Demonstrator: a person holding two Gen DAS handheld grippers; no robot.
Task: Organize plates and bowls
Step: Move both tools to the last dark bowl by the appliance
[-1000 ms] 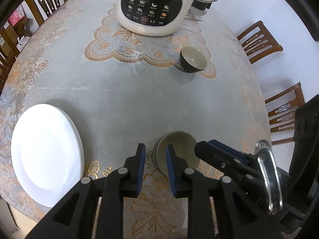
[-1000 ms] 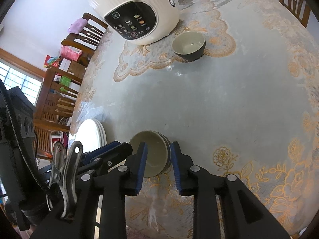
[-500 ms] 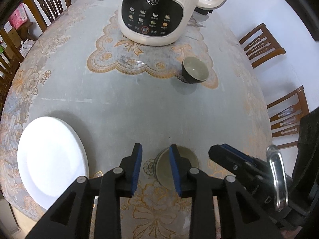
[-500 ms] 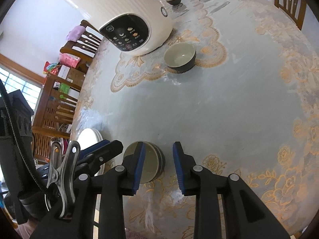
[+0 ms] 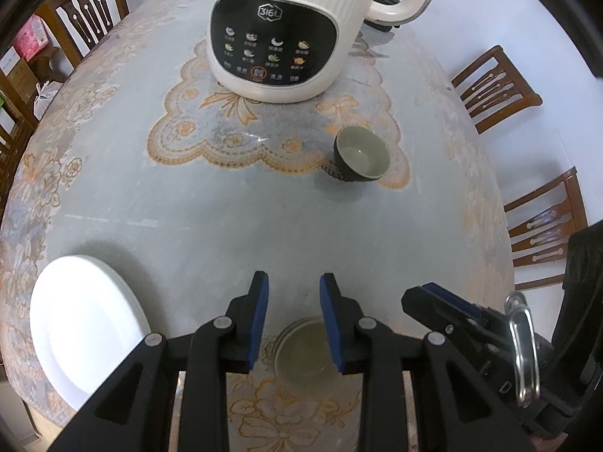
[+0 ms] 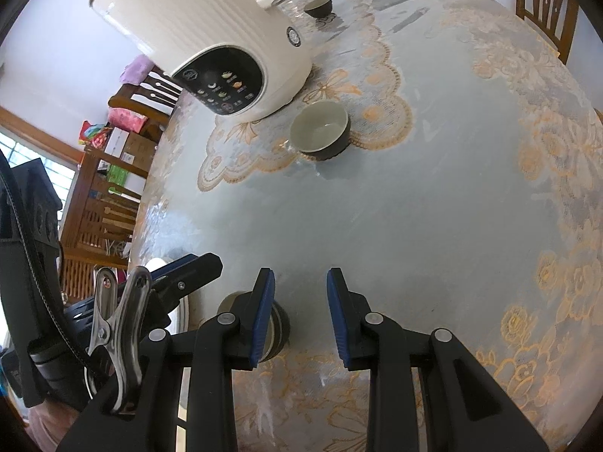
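A stack of green-glazed dark bowls (image 5: pixel 303 358) stands on the table near its front edge; in the right wrist view the stack (image 6: pixel 277 329) is partly hidden behind my left finger. My left gripper (image 5: pixel 294 288) is open and empty, above and just beyond the stack. My right gripper (image 6: pixel 300 282) is open and empty, to the right of the stack. A single dark bowl (image 5: pixel 361 153) sits by the cooker, also in the right wrist view (image 6: pixel 320 133). White plates (image 5: pixel 84 333) are stacked at the front left.
A large cream electric cooker (image 5: pixel 282 34) stands at the table's middle back. A second small dark bowl (image 6: pixel 318 6) sits far behind it. Wooden chairs (image 5: pixel 493 88) ring the table. The right gripper's body (image 5: pixel 490 335) is close on my left gripper's right.
Both grippers opened, let go of the bowl stack and pulled back and up. The stack stays on the table.
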